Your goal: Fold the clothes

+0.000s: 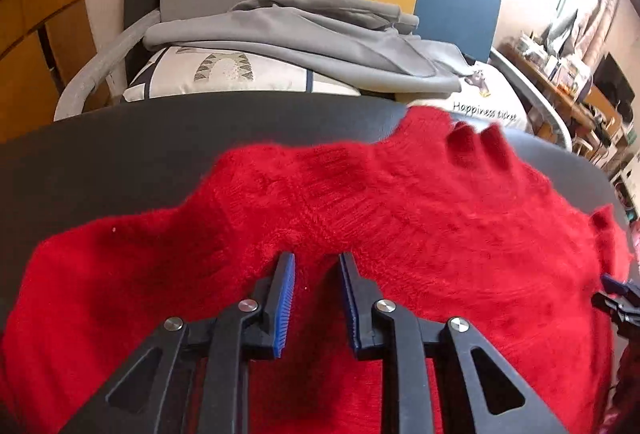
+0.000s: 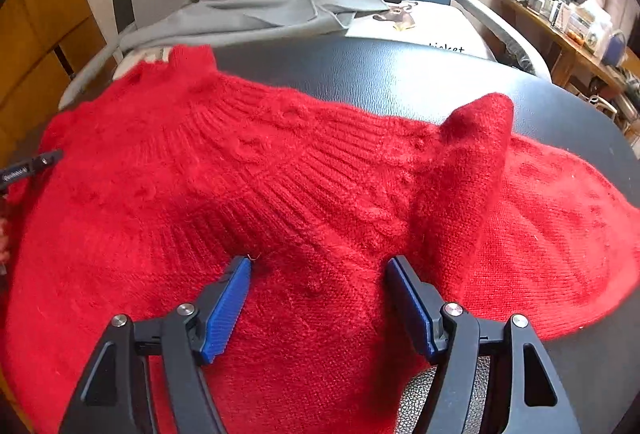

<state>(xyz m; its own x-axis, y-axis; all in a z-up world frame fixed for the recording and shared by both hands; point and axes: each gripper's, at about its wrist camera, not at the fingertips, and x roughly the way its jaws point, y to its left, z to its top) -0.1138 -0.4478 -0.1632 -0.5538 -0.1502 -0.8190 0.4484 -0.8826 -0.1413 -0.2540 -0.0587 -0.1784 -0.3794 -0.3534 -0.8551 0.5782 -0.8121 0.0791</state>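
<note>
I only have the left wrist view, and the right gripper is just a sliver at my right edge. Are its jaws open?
Observer: Yes. The right gripper stands wide open over the red sweater, with nothing pinched.
Operator: Does the knit lie flat on that side?
Observer: No. A fold stands up in a peak, ahead and to the right of the gripper.
Operator: And past that?
Observer: A flat stretch of sweater spreads onto the dark table.
</note>
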